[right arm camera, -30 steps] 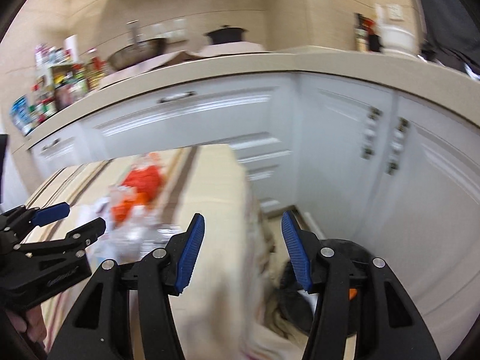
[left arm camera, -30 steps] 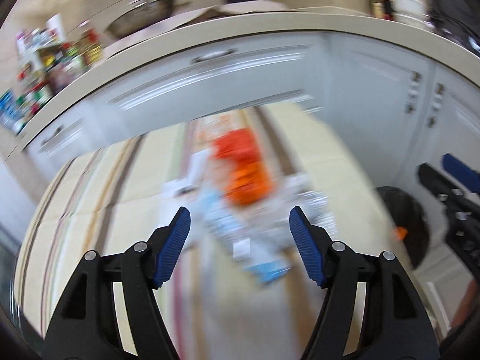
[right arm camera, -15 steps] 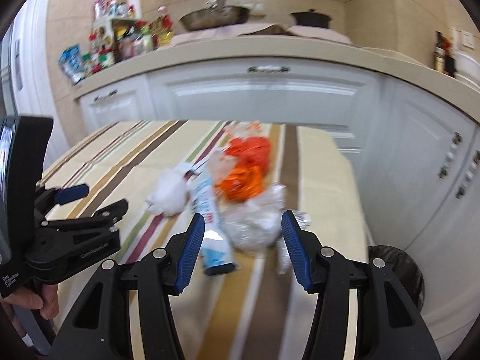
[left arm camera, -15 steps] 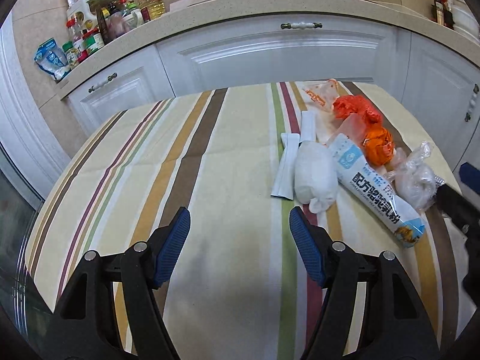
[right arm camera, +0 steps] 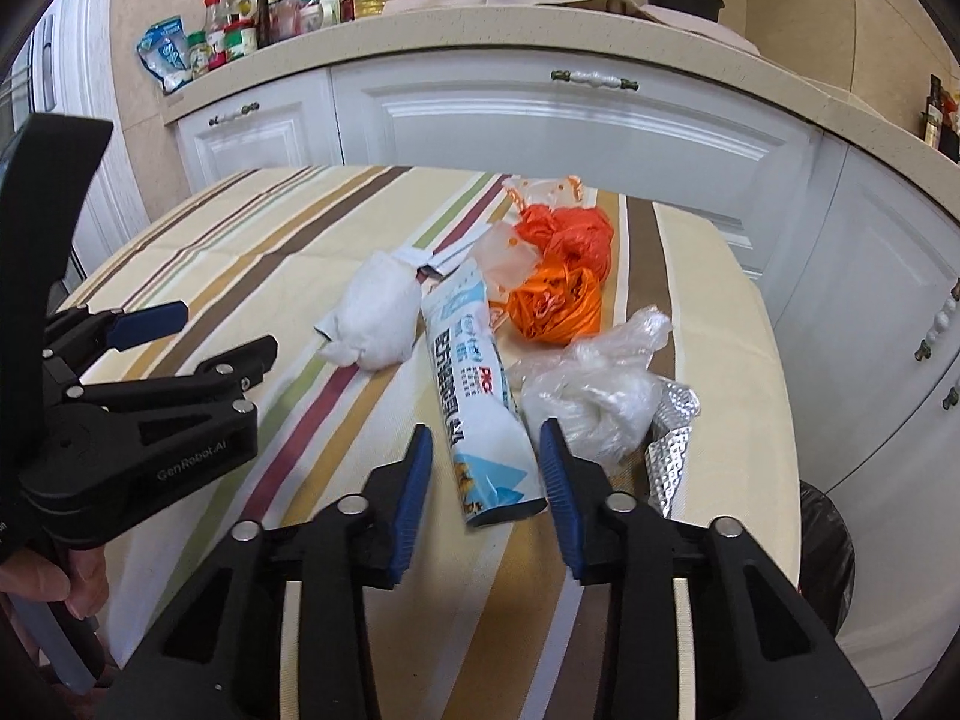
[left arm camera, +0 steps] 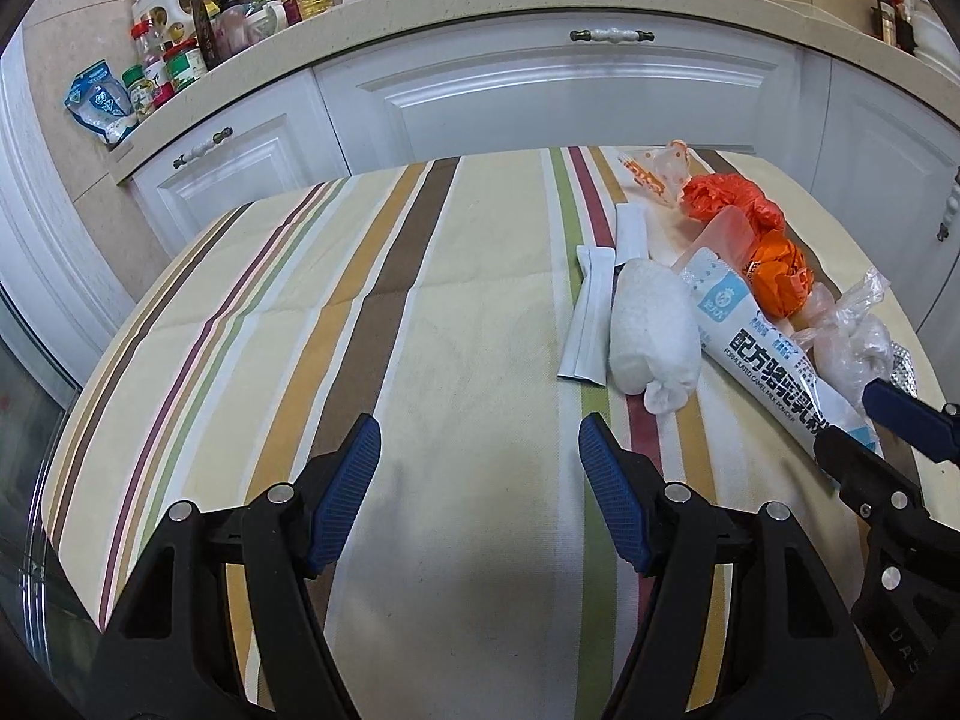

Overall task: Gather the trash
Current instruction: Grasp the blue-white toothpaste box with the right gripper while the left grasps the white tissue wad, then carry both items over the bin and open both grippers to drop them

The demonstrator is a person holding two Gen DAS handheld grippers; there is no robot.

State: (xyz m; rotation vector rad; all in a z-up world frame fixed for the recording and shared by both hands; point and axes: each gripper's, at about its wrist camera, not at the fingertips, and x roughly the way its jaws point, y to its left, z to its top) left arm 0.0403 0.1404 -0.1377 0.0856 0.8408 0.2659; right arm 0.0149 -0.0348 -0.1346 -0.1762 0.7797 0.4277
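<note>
From the left wrist, the left claw [left arm camera: 480, 492] hangs released over bare striped cloth on the desk [left arm camera: 252, 312], with nothing between its jaws. The trash lies in a loose heap to the right of it: two flat white sachets [left arm camera: 591, 315], a white wad [left arm camera: 651, 333] just beside them, a long milk-powder sachet [left arm camera: 774, 354], orange bags [left arm camera: 756, 228] behind that, and a clear bag [left arm camera: 852, 342] at the far right. The right claw [left arm camera: 870, 420] enters from the right edge, its tips at the near end of the long sachet. The left claw probably waits aside so the two hands do not collide over the heap.

From the right wrist, the right claw [right arm camera: 486, 468] straddles the near end of the long sachet [right arm camera: 480, 396], and its jaws are closing. The sachet is between them, yet a gap shows on each side, so it is not gripped. Approaching from the end makes sense: the sachet is narrow there and clear of the wad [right arm camera: 375, 315] and the clear bag [right arm camera: 591, 402].

This view alone shows crumpled foil [right arm camera: 669, 444] right of the sachet, and a black-lined bin [right arm camera: 825, 546] on the floor past the desk's right edge, the likely destination. It also shows the left claw [right arm camera: 213, 333] from the side and the hand [right arm camera: 57, 576] holding it. The flat white sachets are mostly hidden here.
</note>
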